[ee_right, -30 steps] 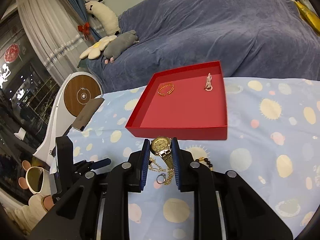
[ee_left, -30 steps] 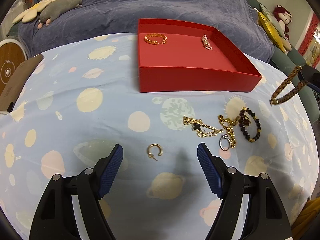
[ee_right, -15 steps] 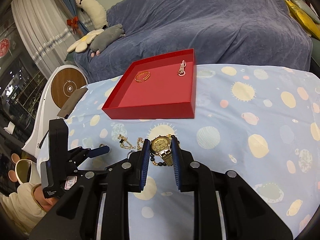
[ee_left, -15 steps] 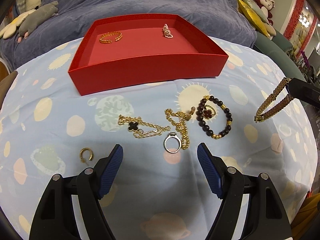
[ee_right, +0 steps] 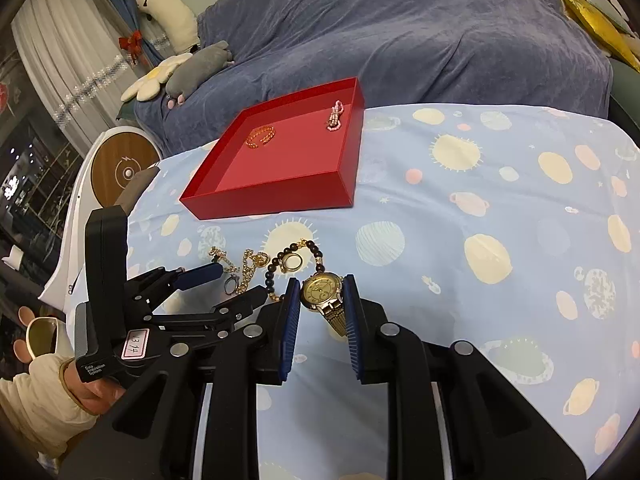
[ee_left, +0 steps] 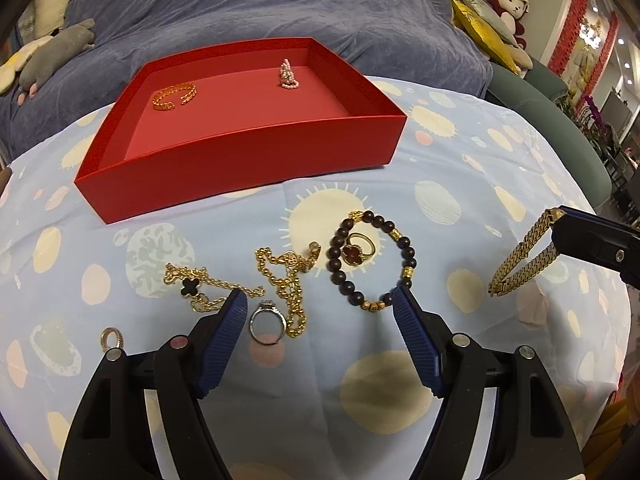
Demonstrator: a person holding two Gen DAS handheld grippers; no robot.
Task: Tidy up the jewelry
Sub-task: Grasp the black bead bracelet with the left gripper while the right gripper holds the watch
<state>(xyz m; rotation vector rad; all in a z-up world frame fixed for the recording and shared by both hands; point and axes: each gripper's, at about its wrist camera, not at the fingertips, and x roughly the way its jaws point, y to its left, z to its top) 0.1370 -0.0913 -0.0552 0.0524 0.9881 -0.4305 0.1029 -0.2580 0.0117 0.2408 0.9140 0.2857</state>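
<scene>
A red tray (ee_left: 248, 156) holds a gold cuff bracelet (ee_left: 174, 95) and a pink bead piece (ee_left: 288, 75); the tray also shows in the right wrist view (ee_right: 276, 196). In front of it lie a dark bead bracelet (ee_left: 402, 248) around a red-stone ring (ee_left: 358, 249), a gold chain (ee_left: 286, 280), a black-clover necklace (ee_left: 192, 286), a silver ring (ee_left: 267, 322) and a small gold hoop (ee_left: 111, 337). My left gripper (ee_left: 318, 312) is open, low over the silver ring and chain. My right gripper (ee_right: 320, 292) is shut on a gold watch (ee_right: 322, 292), its band (ee_left: 520, 256) hanging at the right.
The table wears a light blue cloth with planet prints (ee_left: 460, 168). A sofa under a blue-grey cover (ee_left: 280, 4) stands behind, with plush toys (ee_right: 180, 72) on it. A round wooden-faced device (ee_right: 120, 172) is off the table's left side.
My left gripper has swung right and closer, from the gold hoop to the silver ring and chain. My right gripper has kept the watch and drifted right and back.
</scene>
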